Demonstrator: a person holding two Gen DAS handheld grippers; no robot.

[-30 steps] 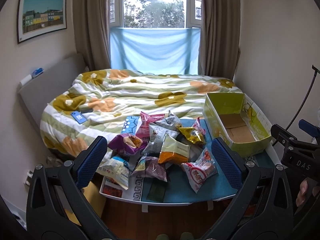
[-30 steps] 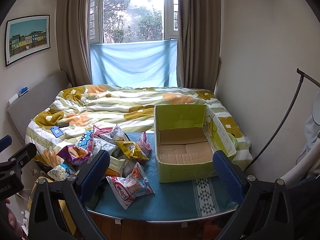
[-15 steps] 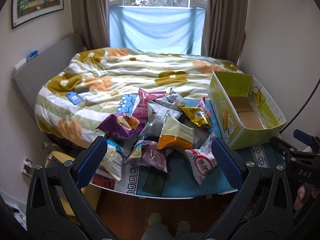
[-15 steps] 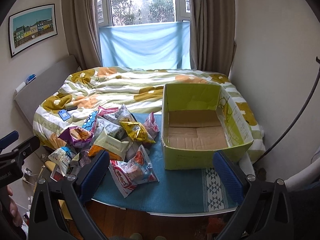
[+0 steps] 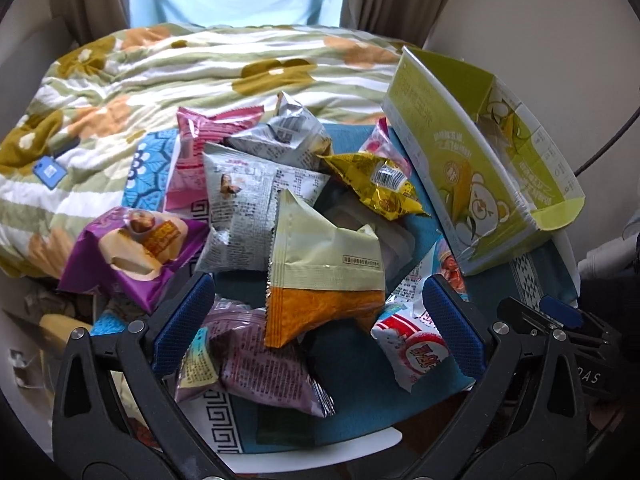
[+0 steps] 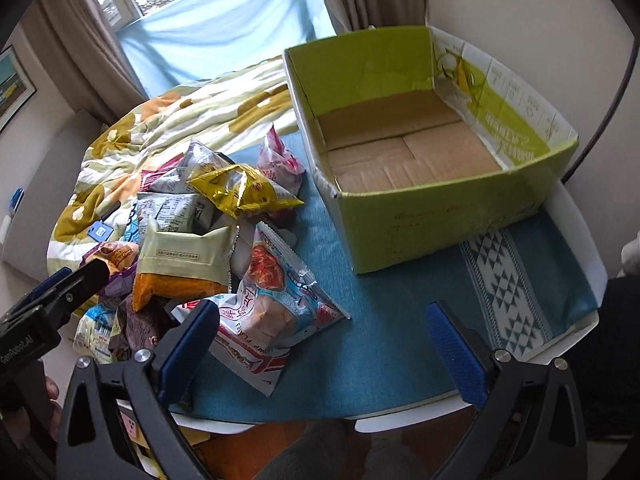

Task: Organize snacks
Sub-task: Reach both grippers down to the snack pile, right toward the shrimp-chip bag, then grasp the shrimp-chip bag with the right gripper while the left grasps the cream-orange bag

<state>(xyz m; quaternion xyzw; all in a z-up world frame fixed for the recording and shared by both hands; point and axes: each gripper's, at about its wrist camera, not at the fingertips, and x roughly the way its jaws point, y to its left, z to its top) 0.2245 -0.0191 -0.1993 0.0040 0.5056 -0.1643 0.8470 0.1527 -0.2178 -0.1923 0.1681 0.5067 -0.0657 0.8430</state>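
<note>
A heap of snack bags lies on the left of a small table under a blue cloth (image 6: 372,344). On top sit a cream-and-orange bag (image 5: 320,276), a gold bag (image 5: 380,188), a silver bag (image 5: 248,208) and a purple bag (image 5: 132,252). My left gripper (image 5: 316,320) hovers open over the cream-and-orange bag and a dark purple bag (image 5: 256,368). A red-and-white shrimp bag (image 6: 272,312) lies at the heap's right edge. My right gripper (image 6: 320,340) is open above the cloth, its left fingertip beside that bag. The green cardboard box (image 6: 448,216) stands with nothing in it on the right.
A bed with a flowered striped duvet (image 5: 160,80) lies just behind the table, with a blue tag (image 5: 50,170) on it. A thin black pole (image 6: 616,92) curves up at the right by the wall. The white table edge (image 6: 576,332) is close in front.
Both grippers have come down and forward towards the table, so the snack heap and the box now fill the views. Both stay open. Nothing on the table has shifted.
</note>
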